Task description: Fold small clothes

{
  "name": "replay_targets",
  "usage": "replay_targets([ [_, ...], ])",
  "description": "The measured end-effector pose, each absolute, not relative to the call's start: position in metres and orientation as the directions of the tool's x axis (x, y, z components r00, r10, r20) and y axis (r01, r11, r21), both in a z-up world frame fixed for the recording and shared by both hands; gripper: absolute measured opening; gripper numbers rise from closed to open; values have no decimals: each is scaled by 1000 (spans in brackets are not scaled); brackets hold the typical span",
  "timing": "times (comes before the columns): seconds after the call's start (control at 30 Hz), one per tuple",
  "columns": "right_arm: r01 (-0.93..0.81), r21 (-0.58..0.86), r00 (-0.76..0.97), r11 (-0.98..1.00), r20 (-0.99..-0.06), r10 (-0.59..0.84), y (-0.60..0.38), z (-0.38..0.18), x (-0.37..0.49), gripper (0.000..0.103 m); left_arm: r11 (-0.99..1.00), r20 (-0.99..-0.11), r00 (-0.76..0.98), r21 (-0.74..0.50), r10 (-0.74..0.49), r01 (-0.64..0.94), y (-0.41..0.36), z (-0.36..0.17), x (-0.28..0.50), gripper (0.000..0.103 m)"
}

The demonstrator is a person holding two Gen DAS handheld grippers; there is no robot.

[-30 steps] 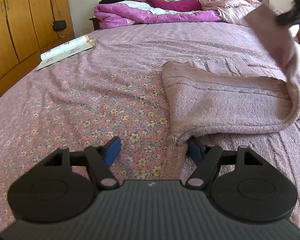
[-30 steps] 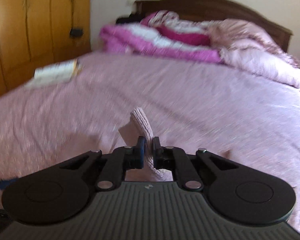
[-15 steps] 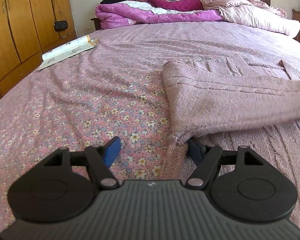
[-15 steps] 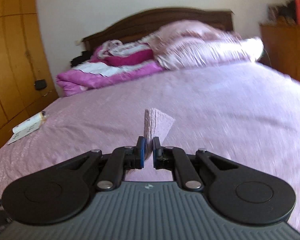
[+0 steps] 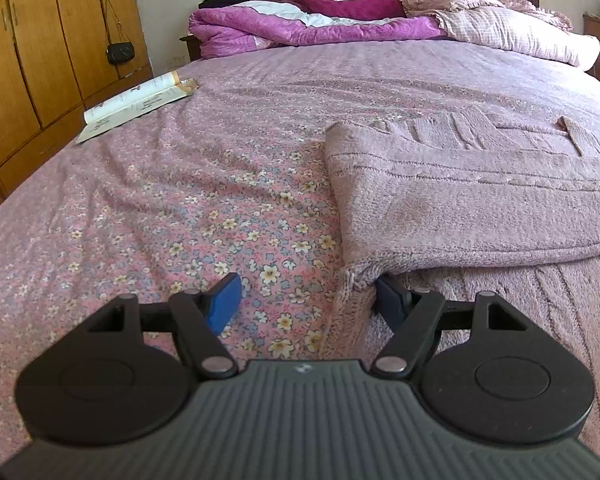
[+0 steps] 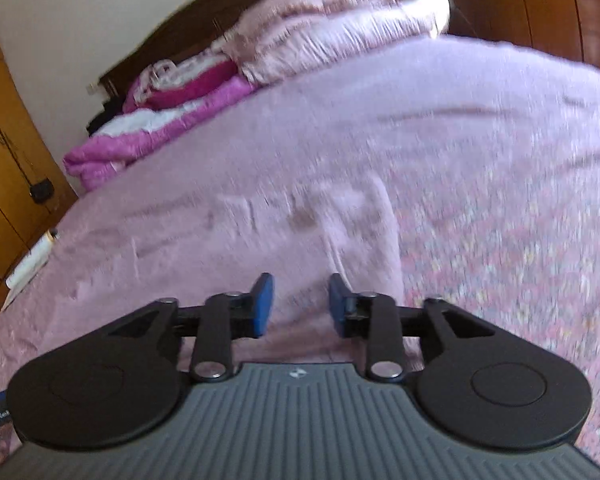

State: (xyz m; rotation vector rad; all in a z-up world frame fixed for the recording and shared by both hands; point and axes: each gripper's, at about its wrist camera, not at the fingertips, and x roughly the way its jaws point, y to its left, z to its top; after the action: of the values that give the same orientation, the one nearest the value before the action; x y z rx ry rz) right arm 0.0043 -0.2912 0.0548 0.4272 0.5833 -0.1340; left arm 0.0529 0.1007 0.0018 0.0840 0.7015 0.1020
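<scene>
Releasing fold | right tool (image 6: 298, 306) jaws just opening, over garment (image 5: 480, 200), nothing pinched | left tool (image 5: 306, 304) open, straddling garment's near-left corner | long axis crosswise on bed (image 5: 180, 200)

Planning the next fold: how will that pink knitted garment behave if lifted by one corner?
The knitted garment is probably floppy: its folded layer drapes softly. Likely to sag and unfold. The fuzzy knit should grip the bedsheet, so dragging may bunch it.

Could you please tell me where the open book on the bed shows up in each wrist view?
Left wrist: the open book lies upper left on the bedspread, near the wardrobe.
Right wrist: blurred, at the far left edge.
Shared landmark: the magenta quilt by the headboard.
</scene>
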Motion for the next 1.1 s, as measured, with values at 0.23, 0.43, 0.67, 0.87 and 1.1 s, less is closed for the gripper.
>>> replay_targets([
  [0.23, 216, 245, 811, 945, -584, -34, -279, 56, 38, 49, 991, -645, 754, 116, 124, -64, 100, 5, 49, 73],
  [0.43, 252, 192, 755, 948, -652, -68, -287, 39, 48, 49, 993, -663, 741, 105, 104, -45, 104, 13, 39, 72],
  [0.67, 162, 233, 792, 959, -611, 15, -285, 71, 3, 50, 996, -670, 740, 92, 58, 5, 105, 33, 11, 71],
  [0.87, 42, 205, 793, 978, -602, 92, -260, 92, -51, 58, 993, -671, 741, 91, 8, 71, 96, 50, -23, 71],
  [1.1, -94, 150, 778, 984, -606, 166, -222, 98, -114, 74, 982, -700, 710, 71, -76, 175, 75, 53, -59, 71],
])
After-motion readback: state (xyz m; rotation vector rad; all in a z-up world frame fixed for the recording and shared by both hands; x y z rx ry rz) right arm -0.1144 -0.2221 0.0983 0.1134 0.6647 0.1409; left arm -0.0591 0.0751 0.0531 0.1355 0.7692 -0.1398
